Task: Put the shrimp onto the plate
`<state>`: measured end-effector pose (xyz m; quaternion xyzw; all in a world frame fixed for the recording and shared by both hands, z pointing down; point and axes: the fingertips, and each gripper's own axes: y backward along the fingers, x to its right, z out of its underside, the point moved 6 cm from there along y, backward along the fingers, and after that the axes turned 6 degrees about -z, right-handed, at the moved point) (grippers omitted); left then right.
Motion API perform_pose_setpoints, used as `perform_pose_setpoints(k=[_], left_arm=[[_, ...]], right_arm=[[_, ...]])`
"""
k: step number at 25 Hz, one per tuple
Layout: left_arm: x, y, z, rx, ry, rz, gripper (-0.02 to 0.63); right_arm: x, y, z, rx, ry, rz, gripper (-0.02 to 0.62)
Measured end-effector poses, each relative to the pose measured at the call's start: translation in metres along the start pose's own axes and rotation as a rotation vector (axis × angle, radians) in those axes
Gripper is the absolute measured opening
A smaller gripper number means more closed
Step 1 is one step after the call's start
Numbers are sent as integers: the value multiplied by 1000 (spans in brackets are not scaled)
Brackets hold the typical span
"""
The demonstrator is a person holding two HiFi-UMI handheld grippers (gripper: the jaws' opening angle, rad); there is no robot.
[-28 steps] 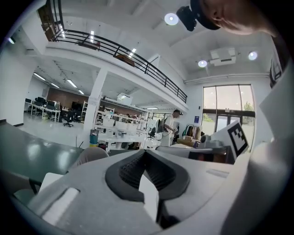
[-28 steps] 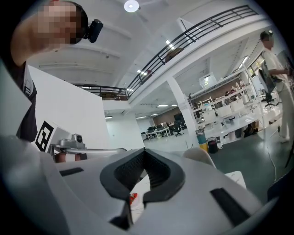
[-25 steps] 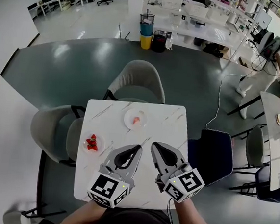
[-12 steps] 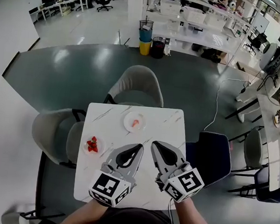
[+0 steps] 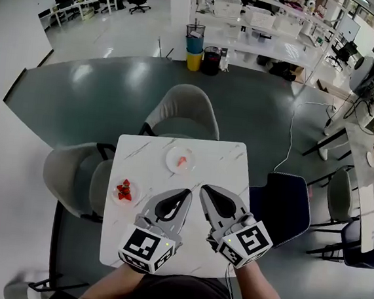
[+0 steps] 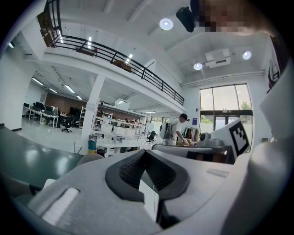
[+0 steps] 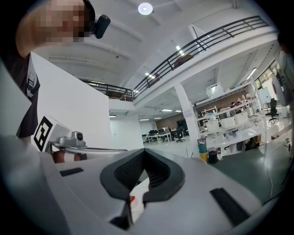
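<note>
On the white marble table (image 5: 225,164), a small white plate (image 5: 179,158) near the far edge holds one pinkish shrimp (image 5: 182,160). A second white plate (image 5: 125,191) by the left edge carries a pile of red shrimp (image 5: 124,189). My left gripper (image 5: 184,194) and right gripper (image 5: 203,192) hover side by side over the near half of the table, both shut with nothing between the jaws. In the gripper views the jaws (image 6: 145,153) (image 7: 144,153) meet at the tips and point up at the room.
A grey chair (image 5: 183,108) stands at the far side, another grey chair (image 5: 73,173) at the left, and a dark blue chair (image 5: 280,204) at the right. A cable (image 5: 292,133) runs over the green floor. A person (image 5: 371,84) stands far right.
Both grippers stay nearly where they were, shut. The view has shifted slightly, and the person at far right has moved.
</note>
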<state>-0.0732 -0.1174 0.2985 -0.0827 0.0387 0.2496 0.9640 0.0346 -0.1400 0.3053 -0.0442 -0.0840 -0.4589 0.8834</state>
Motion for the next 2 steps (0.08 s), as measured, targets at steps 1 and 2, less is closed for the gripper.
perform_pose_setpoints(k=[1,2], left_arm=[[0,-1,0,3,-2,1,8],[-1,-2,0,6,-3,2,8]], right_arm=[[1,-1,0,1,5,-1,2],[2,-1,0,3,10,-1,2]])
